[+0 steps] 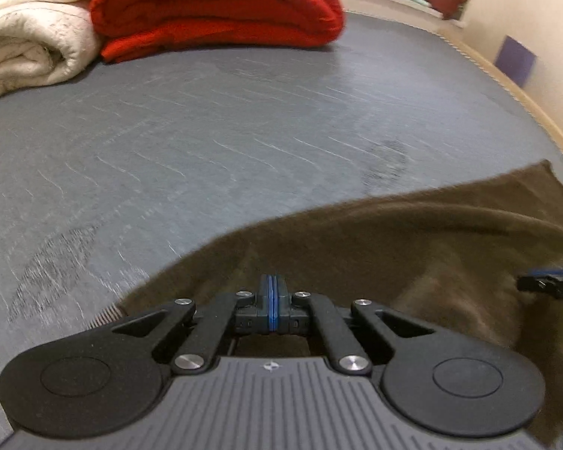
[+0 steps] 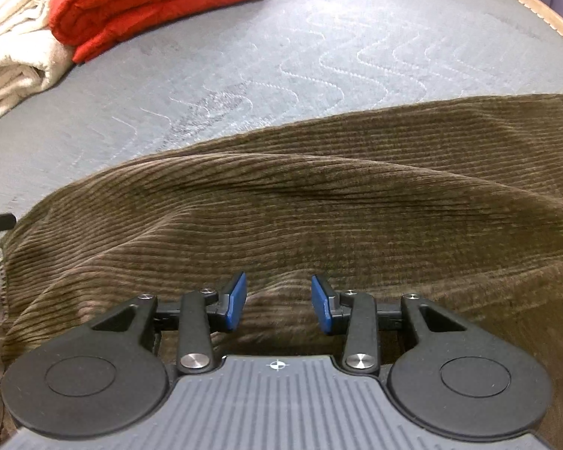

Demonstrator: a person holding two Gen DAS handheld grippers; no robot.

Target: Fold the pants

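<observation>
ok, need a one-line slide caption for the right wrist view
Right gripper open above brown corduroy pants spread on a grey quilted mattress, folded red blanket behind.

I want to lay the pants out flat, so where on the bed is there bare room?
Bare mattress runs between the pants and the red blanket. The far left is crowded: red blanket against the cream blanket.

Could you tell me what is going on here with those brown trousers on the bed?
A person with a gripper in each hand is folding brown corduroy pants on a grey mattress. The left gripper is shut, its pads together at the edge of the fabric; whether cloth is pinched there is unclear. The right gripper is open over the pants, gripping nothing. A red blanket and cream blanket lie folded further back.
</observation>
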